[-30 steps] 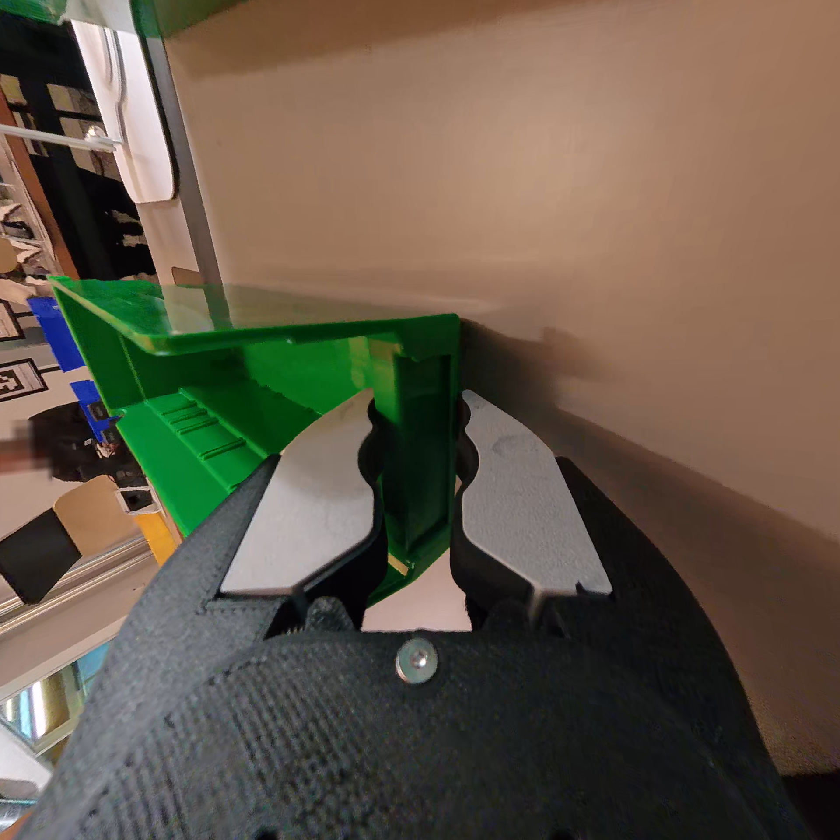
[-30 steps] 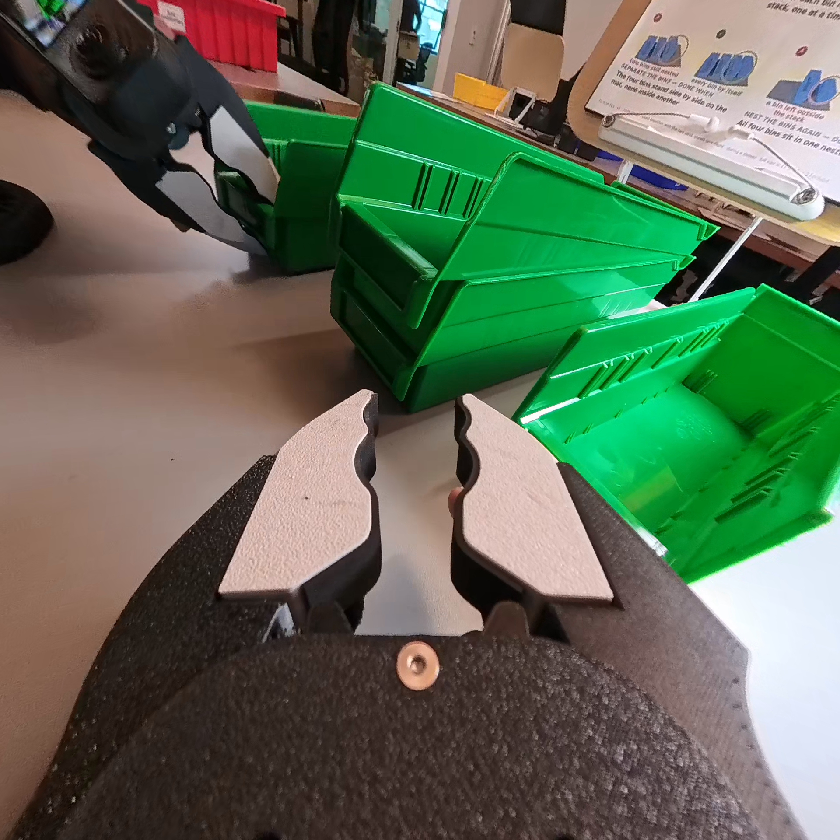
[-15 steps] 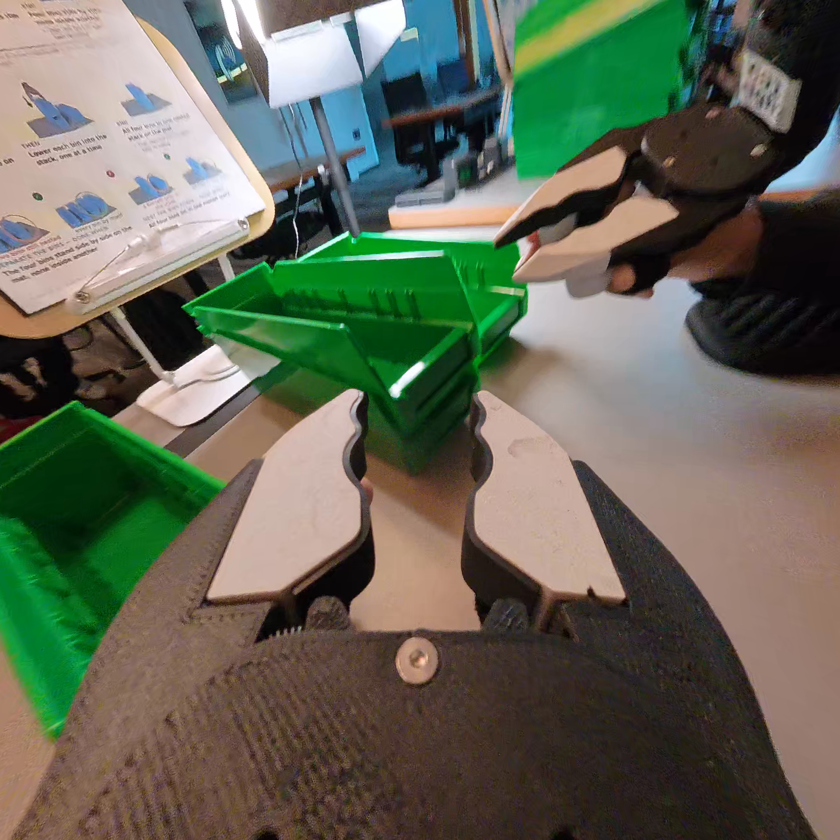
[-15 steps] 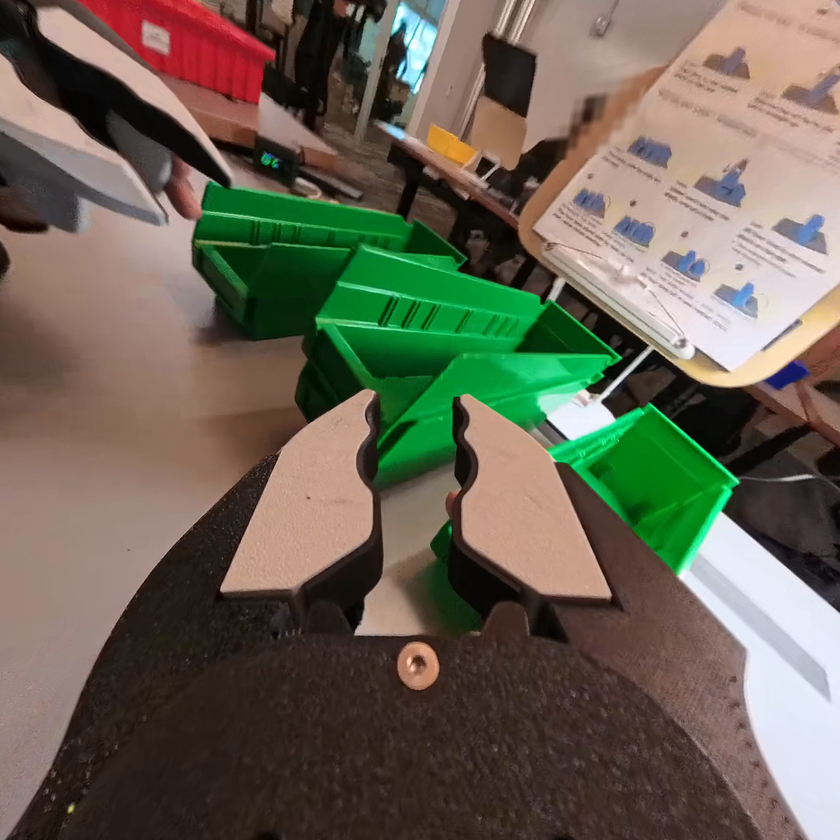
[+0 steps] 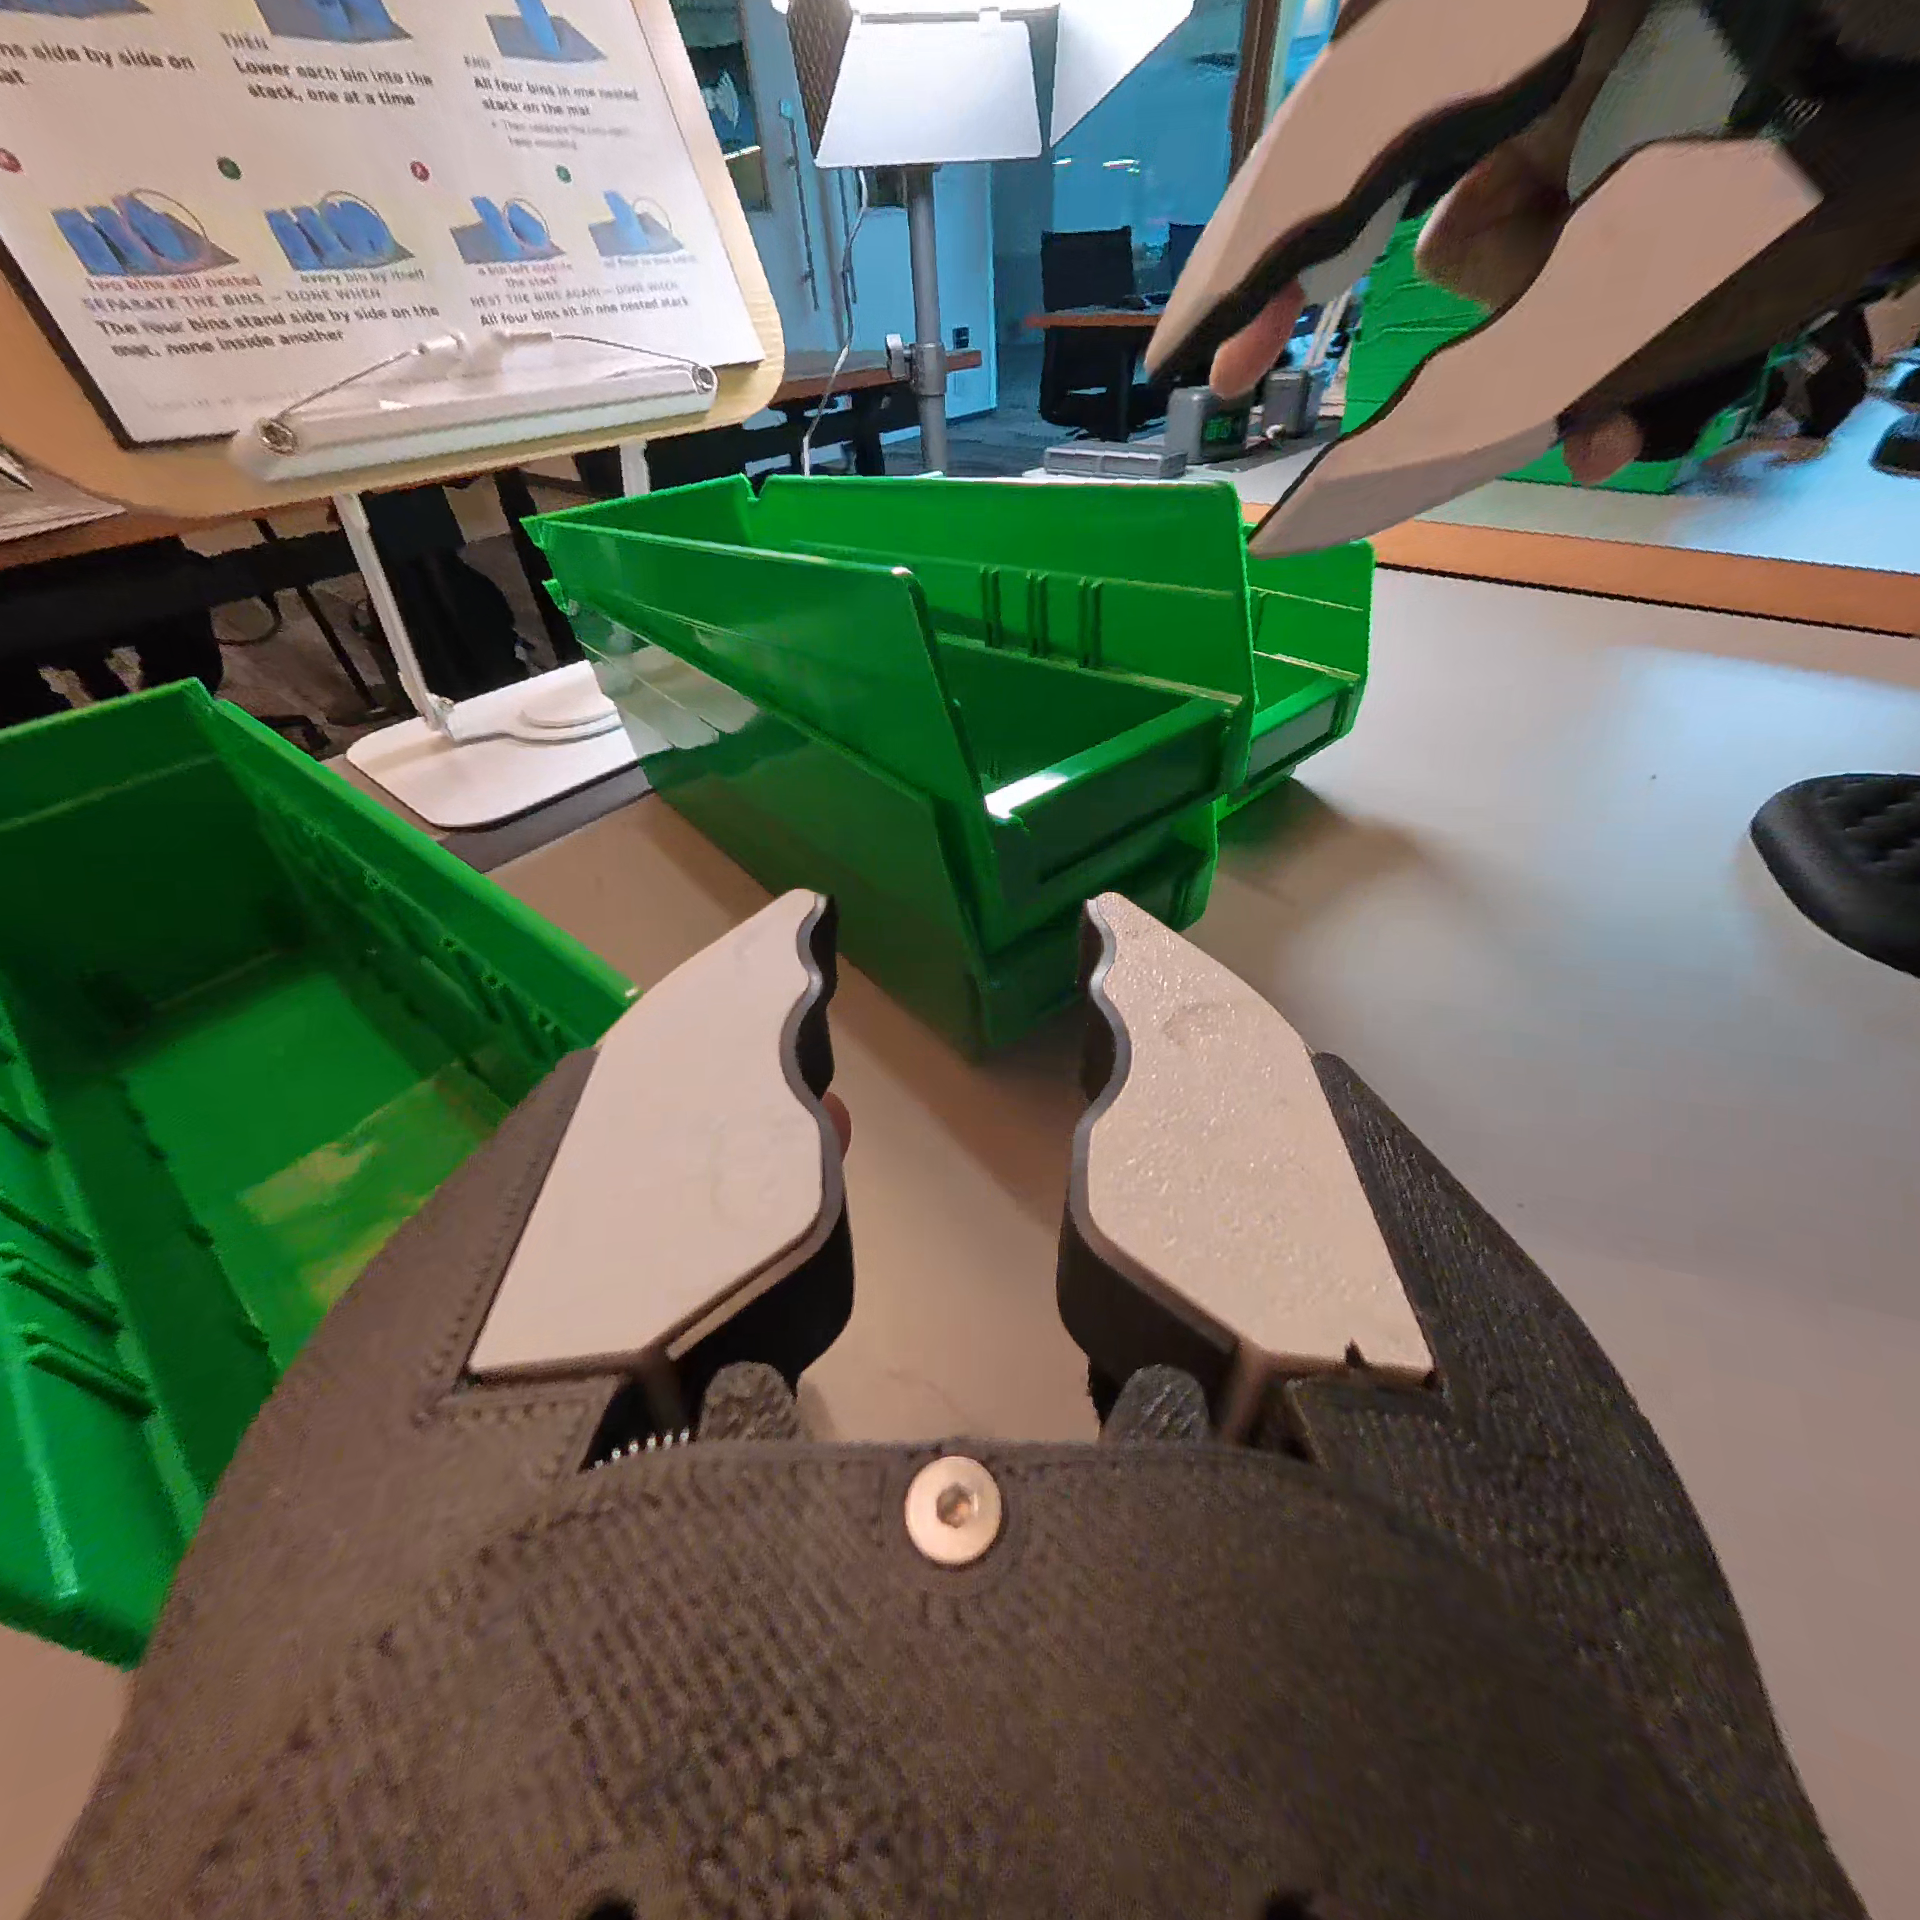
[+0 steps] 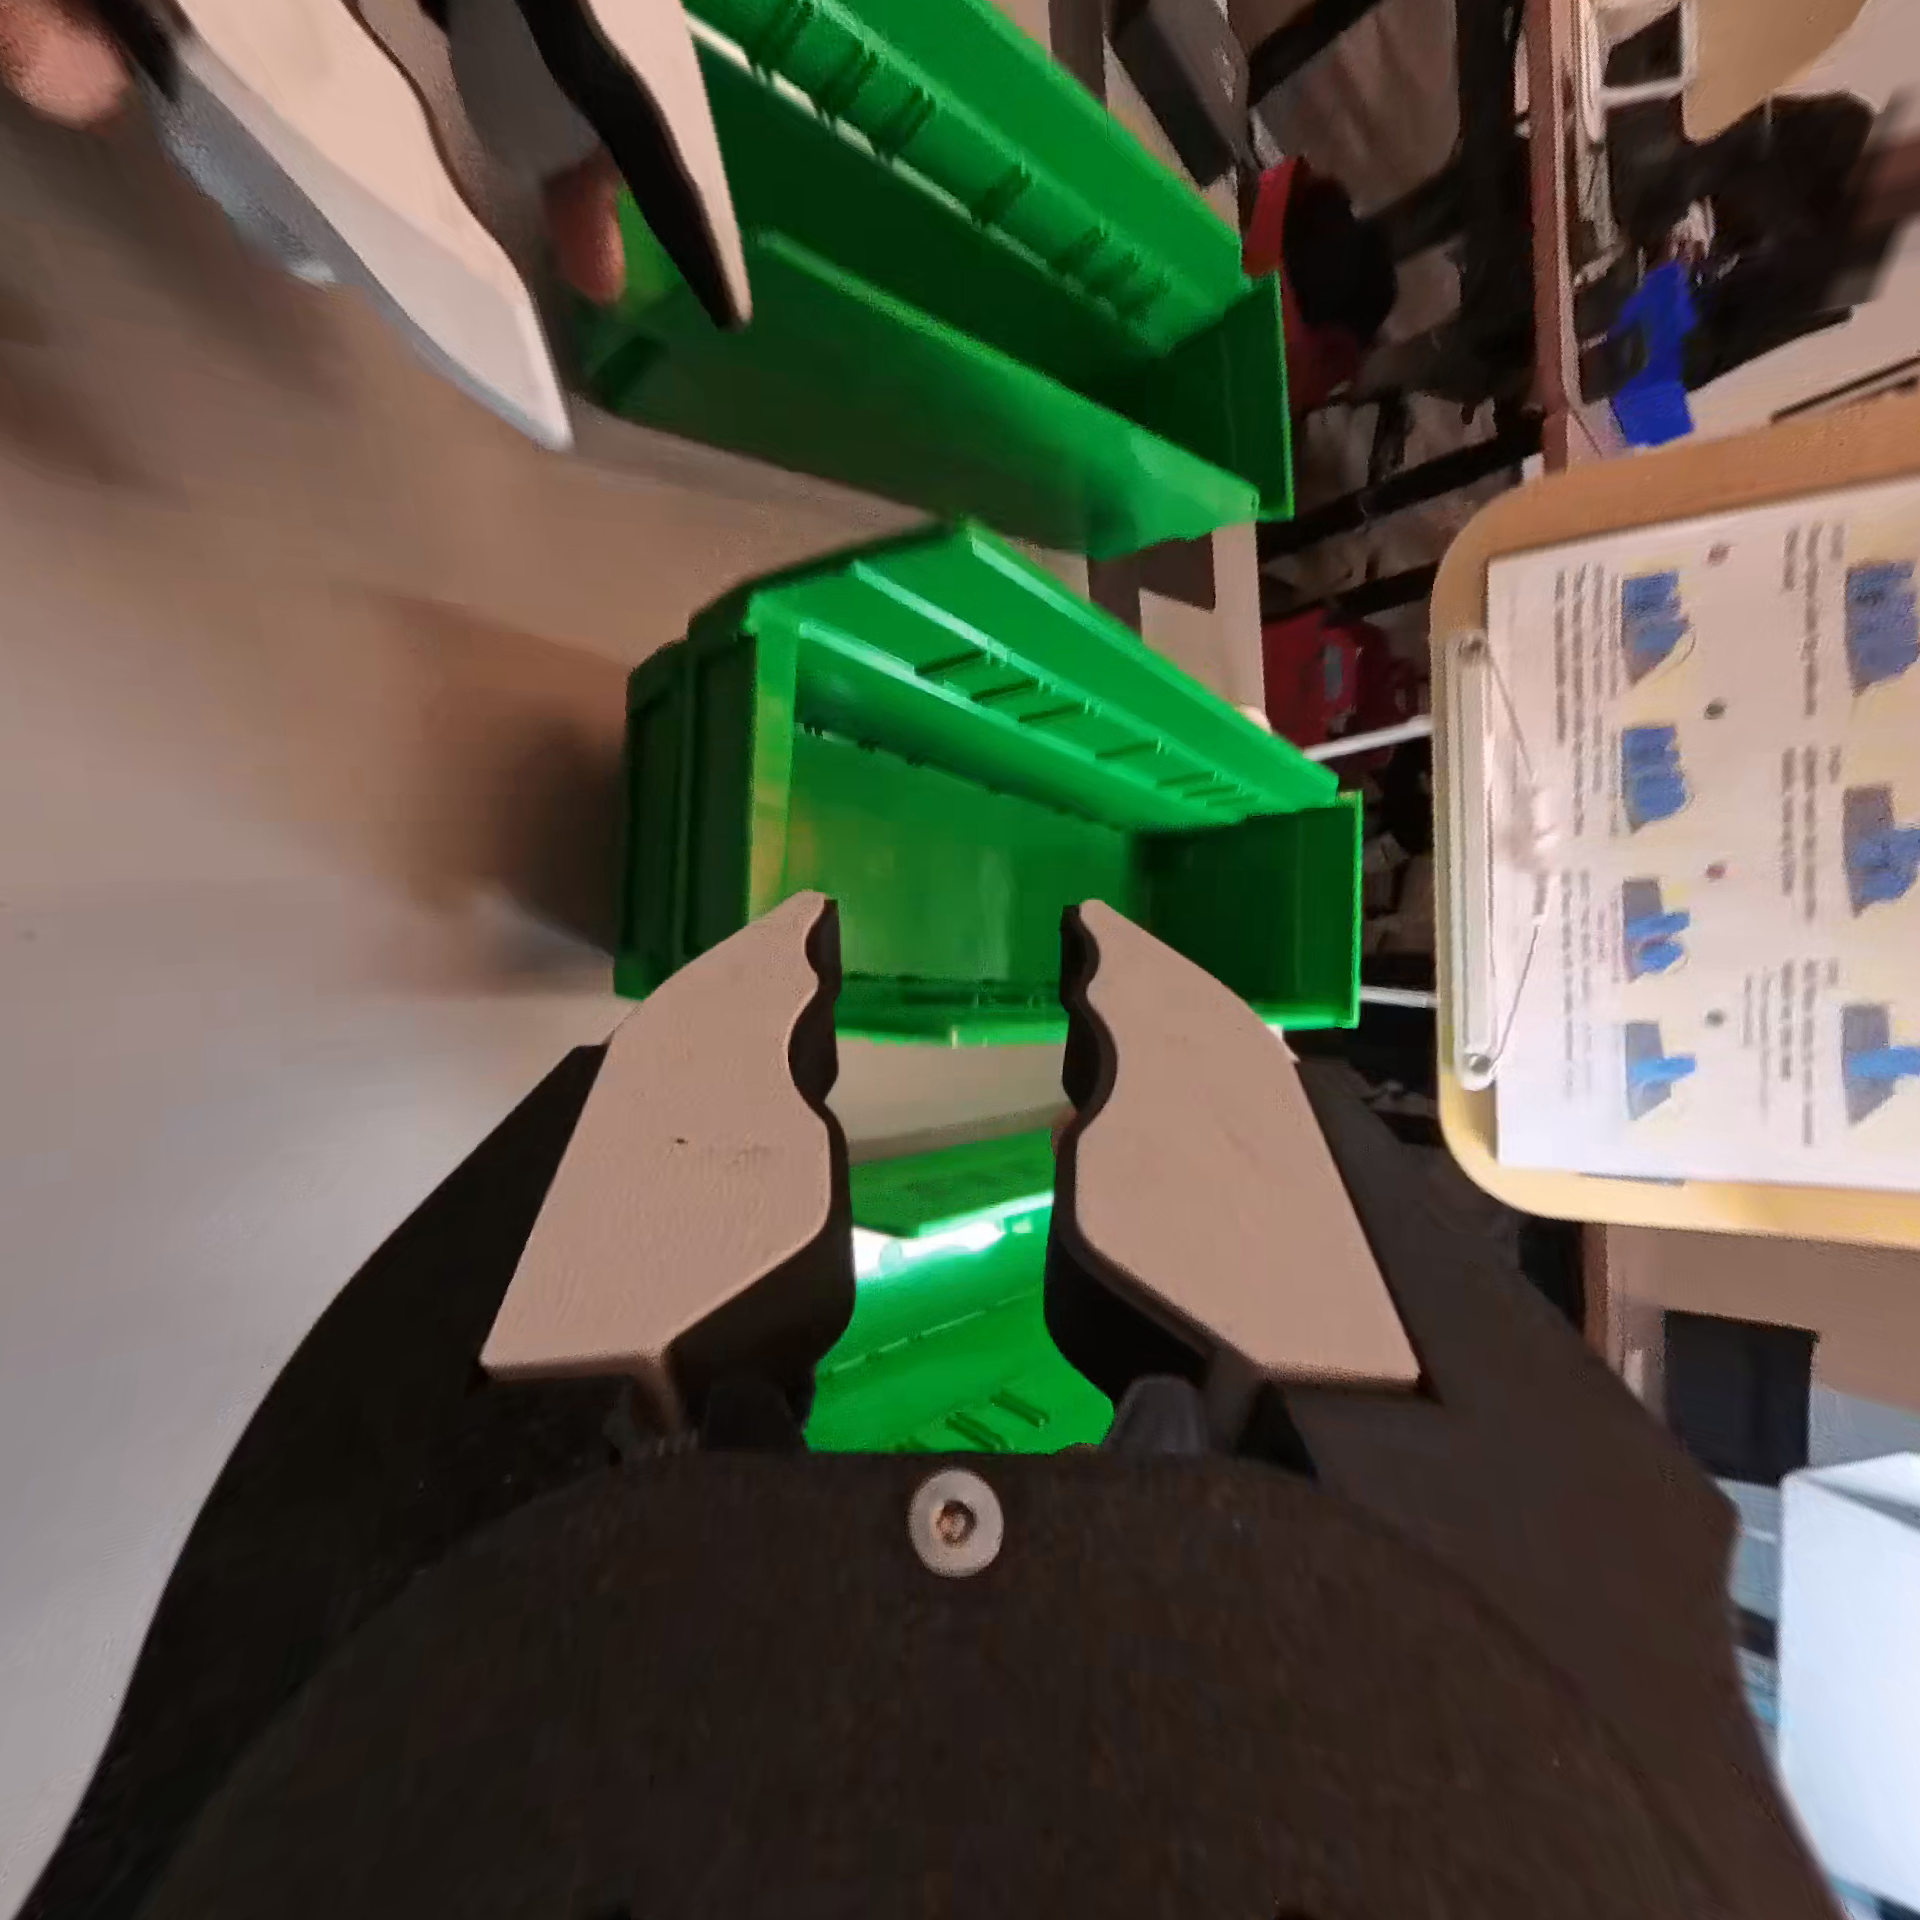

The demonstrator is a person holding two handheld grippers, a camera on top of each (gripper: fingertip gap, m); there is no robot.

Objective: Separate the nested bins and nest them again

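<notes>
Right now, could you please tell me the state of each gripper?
Left gripper: open, holding nothing, in front of the nested bins.
Right gripper: open, holding nothing.

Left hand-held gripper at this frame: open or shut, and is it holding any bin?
Open and empty. The left hand-held gripper shows a clear gap between its fingers, with only table there; the nested green bins sit beyond its tips.

1. An office-like lab or workroom: far desks (image 5: pixel 1091 322) with dark chairs (image 5: pixel 1086 275) stand behind glass partitions.
2. A clipboard stand (image 5: pixel 416 260) with an illustrated instruction sheet sits far left on the beige worktable (image 5: pixel 1558 935).
3. Green storage bins (image 5: pixel 935 727) lie there.
</notes>
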